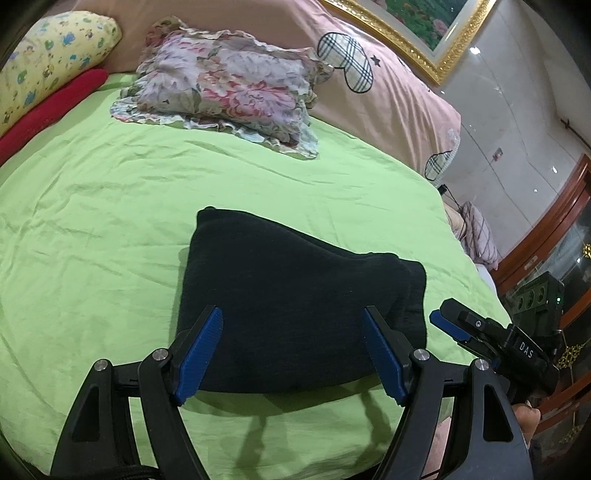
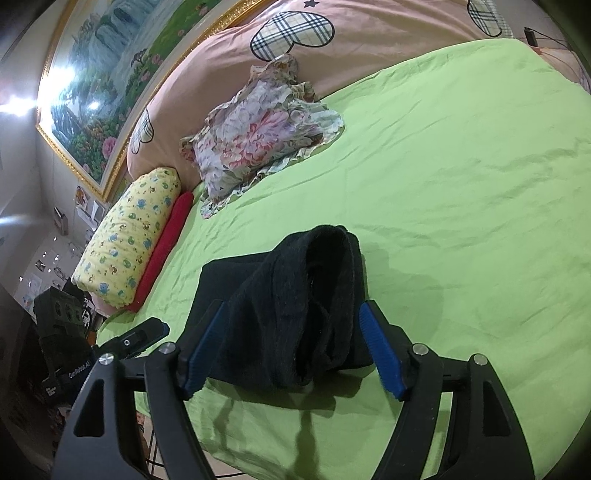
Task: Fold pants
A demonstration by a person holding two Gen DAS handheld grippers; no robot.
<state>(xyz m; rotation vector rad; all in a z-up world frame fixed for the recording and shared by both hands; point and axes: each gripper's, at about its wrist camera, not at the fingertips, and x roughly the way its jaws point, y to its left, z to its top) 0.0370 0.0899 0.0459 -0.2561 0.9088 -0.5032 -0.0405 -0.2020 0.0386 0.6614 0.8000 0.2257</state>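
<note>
We see a green-sheeted bed (image 1: pixel 110 192) with a floral pillow (image 1: pixel 229 85) near its head edge, a yellow printed pillow (image 2: pixel 129 236) and red roll (image 2: pixel 166 243) along one side, and a gold-framed painting (image 2: pixel 110 85) above.

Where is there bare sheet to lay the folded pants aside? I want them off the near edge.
Bare green sheet lies wide open right of the black pants, reaching the pink quilt. Another free stretch lies between the pants and the floral pillow. The far left is crowded: yellow pillow, red roll.
</note>
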